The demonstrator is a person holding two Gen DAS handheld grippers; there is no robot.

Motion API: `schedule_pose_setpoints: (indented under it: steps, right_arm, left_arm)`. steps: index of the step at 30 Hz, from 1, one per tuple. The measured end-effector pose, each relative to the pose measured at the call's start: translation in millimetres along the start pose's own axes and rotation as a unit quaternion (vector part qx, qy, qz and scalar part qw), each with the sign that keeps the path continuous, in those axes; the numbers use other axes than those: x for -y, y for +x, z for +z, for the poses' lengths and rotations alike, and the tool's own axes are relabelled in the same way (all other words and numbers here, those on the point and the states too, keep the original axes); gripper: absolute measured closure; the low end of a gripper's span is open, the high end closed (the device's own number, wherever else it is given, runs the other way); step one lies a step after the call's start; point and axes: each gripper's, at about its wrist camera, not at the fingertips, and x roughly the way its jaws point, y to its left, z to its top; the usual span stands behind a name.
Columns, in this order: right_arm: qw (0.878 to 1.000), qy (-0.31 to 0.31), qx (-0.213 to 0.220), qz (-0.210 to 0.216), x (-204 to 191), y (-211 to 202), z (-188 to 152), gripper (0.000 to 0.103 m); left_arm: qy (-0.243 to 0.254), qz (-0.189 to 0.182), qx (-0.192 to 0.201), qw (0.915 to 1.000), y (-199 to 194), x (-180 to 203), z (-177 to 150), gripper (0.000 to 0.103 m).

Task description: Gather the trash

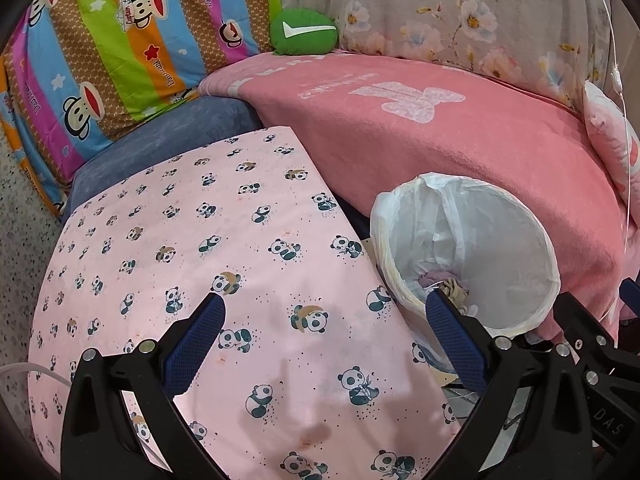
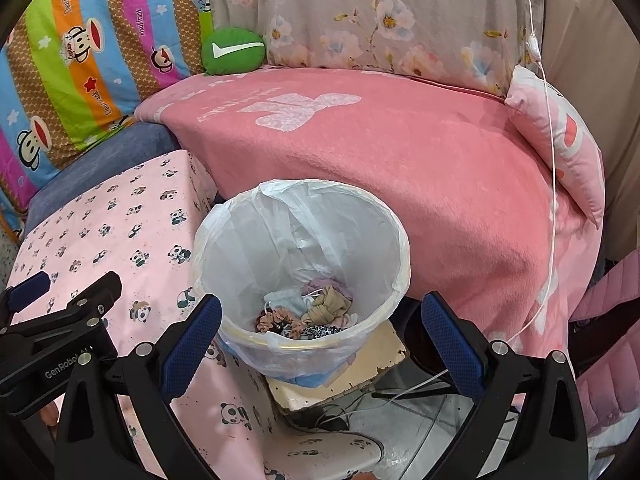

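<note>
Jaws apart on both sides, nothing clamped: left gripper (image 1: 324, 336) wide over the panda-print tabletop (image 1: 192, 248), just beside the bin; right gripper (image 2: 320, 332) wide over the bin's near rim. Task's thing first: white-lined trash bin (image 2: 300, 240), liner folded over the rim, perched on a worn cream block (image 2: 360, 368) just below it. Inside the bin, a small heap of trash (image 2: 308, 314): scrunchie-like fabric loops, a tan knotted piece, a pale mask-like piece, a spotted scrap. Judged as the tail of a drop-off, or a pause between pickups; no loose trash visible on the tabletop beside the bin. Next move, as a judgement: a search outward from the bin for any remaining piece, then an approach with jaws kept wide until they straddle it; if none left, task likely near done. Further out from the bin: pink blanket (image 2: 400, 168) draped behind and to its right, floral grey cloth (image 2: 380, 20) beyond that, green round cushion (image 2: 234, 53) behind and to its left, striped monkey-print bedding (image 2: 80, 52) further left. White cord (image 2: 552, 184) hanging to the right of the bin; tiled floor and dark cables below it.
</note>
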Motion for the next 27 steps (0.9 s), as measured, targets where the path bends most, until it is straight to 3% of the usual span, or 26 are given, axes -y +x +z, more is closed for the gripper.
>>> schedule_pose_setpoints:
  steps: [27]
  right_arm:
    - [1.0, 0.002, -0.003, 0.0, 0.4, 1.2, -5.3, 0.004]
  left_arm:
    - [-0.001, 0.022, -0.012, 0.9997, 1.7, 1.6, -9.5, 0.007]
